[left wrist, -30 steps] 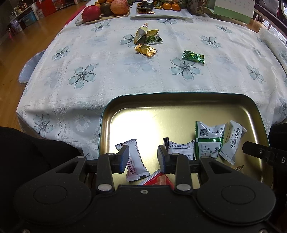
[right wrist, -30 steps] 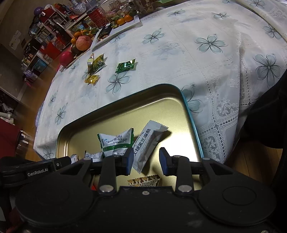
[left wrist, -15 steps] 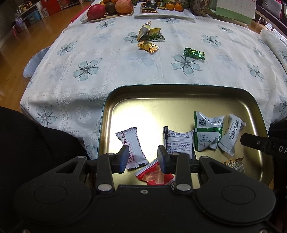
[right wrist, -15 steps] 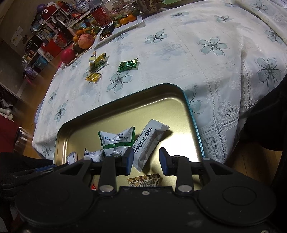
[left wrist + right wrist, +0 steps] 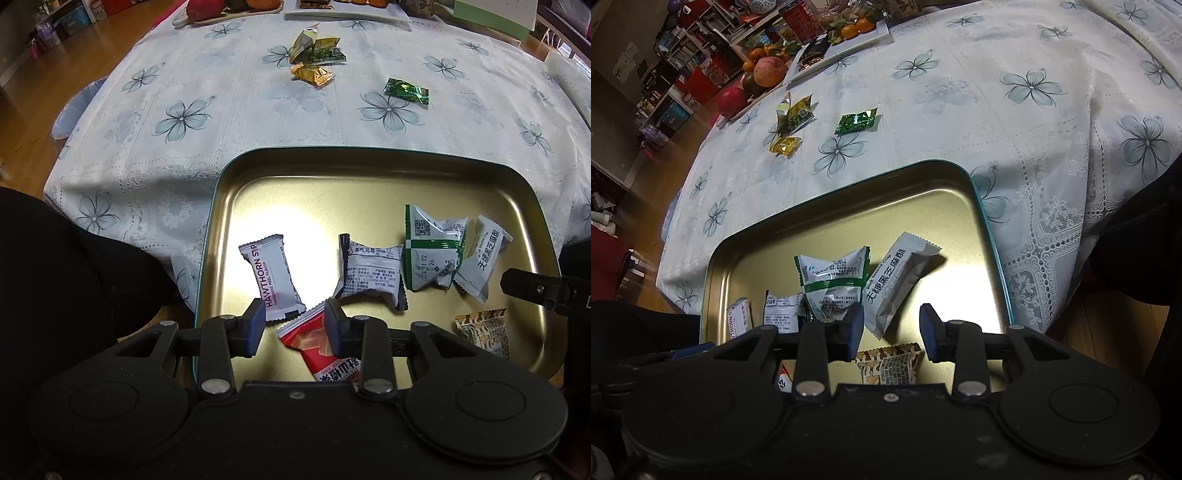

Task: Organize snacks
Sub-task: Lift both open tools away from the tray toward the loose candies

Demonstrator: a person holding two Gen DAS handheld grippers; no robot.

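The gold tray sits at the near edge of the table. Six little snack packs lie in it. Four more wait on the cloth toward the far edge: a green candy, a gold candy and two more packs just beside the gold one.

The left gripper hangs over the near side of the tray, its fingers partly apart and holding nothing. The right gripper is the same, empty and a bit open.

I think these packs are very light and crinkly. The shiny wrap looks slippery, so it may slide away. The puffy middle could crush what is inside. A soft pinch across the middle of the green candy, or on its flat crimped end, seems best.
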